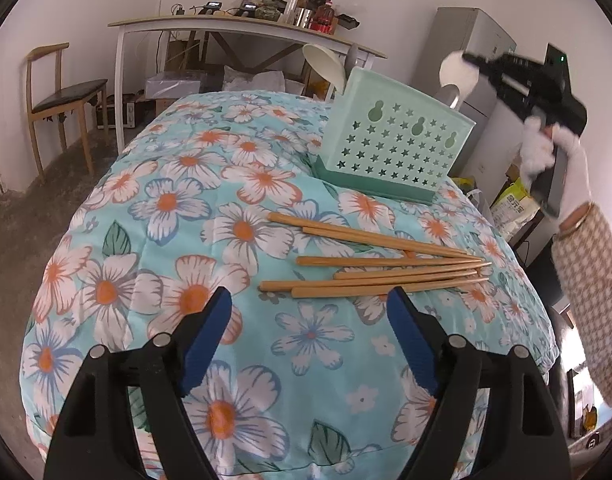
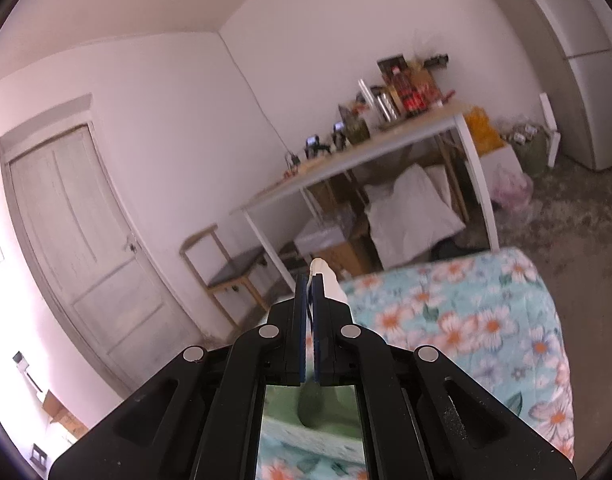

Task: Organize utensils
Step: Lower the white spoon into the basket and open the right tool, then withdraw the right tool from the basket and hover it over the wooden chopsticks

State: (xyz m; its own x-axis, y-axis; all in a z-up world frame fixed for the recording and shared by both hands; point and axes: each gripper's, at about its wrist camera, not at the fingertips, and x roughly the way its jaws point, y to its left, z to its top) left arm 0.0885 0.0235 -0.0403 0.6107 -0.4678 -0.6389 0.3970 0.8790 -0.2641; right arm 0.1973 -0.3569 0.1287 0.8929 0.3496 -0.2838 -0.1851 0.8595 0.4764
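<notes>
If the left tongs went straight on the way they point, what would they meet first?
Probably the chopsticks lying on the floral cloth, just ahead of the open left tongs; depth is hard to judge.

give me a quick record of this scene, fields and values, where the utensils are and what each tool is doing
surface: floral cloth over the table
holder: green perforated utensil holder, upright at the far side
in holder: white spoon and a grey utensil beside it
chopsticks: six wooden chopsticks loose on the cloth, tips bunched to the right
left tool: open, nothing between the pads, just short of the chopsticks
right tool: raised above the holder, shut on a white spoon
still to sort: the chopsticks
</notes>
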